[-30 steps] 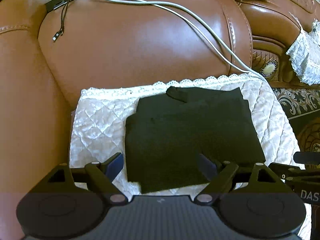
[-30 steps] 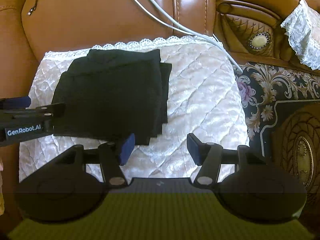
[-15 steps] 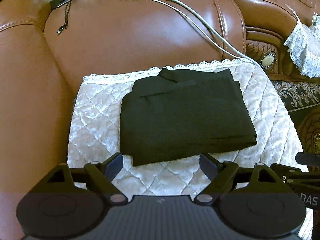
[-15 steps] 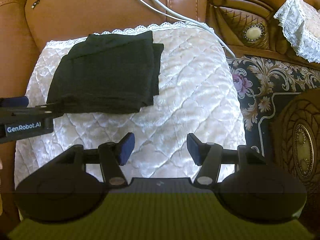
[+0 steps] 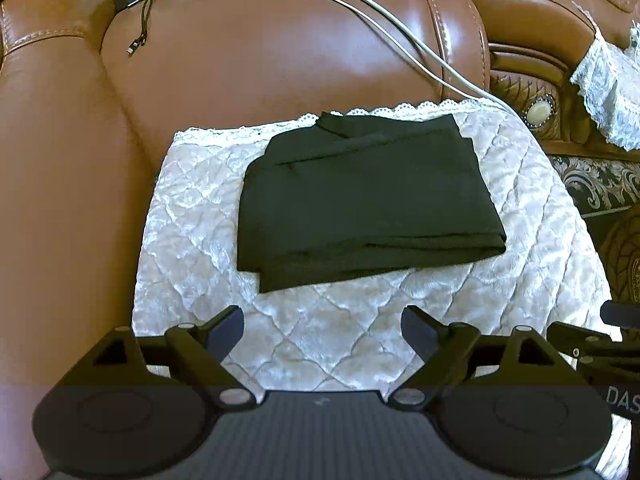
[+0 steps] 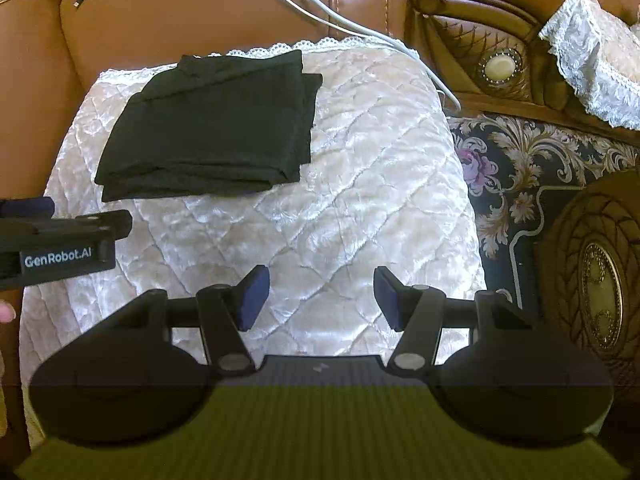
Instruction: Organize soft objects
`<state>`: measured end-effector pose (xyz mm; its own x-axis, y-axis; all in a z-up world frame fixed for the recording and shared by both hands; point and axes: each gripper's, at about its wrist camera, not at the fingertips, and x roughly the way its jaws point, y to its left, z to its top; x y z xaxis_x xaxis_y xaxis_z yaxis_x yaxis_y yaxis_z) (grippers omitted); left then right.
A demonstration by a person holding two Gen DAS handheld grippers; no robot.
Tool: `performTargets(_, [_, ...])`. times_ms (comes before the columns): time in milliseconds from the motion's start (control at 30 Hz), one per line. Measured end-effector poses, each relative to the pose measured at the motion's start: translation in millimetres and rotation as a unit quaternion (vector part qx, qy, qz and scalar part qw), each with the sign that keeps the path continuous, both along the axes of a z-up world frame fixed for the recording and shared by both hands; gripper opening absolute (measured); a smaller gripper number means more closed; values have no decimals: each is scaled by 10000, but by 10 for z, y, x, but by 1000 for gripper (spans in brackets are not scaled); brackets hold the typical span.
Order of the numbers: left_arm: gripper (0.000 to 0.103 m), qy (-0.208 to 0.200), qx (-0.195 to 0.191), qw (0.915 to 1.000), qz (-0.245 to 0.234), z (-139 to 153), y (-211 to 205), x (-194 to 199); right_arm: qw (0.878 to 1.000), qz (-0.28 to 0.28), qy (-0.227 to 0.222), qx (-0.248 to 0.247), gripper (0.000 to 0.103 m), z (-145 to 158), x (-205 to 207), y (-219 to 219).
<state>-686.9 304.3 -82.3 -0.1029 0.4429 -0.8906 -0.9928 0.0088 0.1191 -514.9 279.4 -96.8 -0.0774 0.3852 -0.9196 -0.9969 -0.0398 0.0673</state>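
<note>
1. Both grippers have drawn back from the folded black garment (image 5: 360,200) since a second ago; it then filled the space just ahead of the fingers, and now bare quilt shows between it and them.
2. Landmark: white quilted seat cover (image 5: 192,208) on the brown leather sofa (image 5: 260,60). Garment lies folded flat on the cover's back half, its far edge touching the lace trim, nearer the cover's left side as the right wrist view shows it.
3. Left gripper (image 5: 322,326): jaws wide apart, nothing between them, over the cover's front part.
4. Right gripper (image 6: 322,294): jaws parted, empty, also over the cover's front, well apart from the garment.
5. Judgement: fold looks finished and released. Layers at the garment's right edge sit slightly offset; whether that is a loose flap or only a stepped fold I cannot tell from here.
6. Risks: re-gripping only the top layer would drag the stack open. White cables (image 5: 400,28) run down the sofa back to the cover's rear right corner; a reach there could snag them. The plush cover may slide on the leather if pushed.
</note>
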Motion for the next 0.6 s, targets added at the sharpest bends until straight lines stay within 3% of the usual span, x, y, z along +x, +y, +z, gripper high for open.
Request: performTargets(600, [92,94,111,9999,-41,-65,-305,130,9994,48,102,315,65,-40,-18,-319])
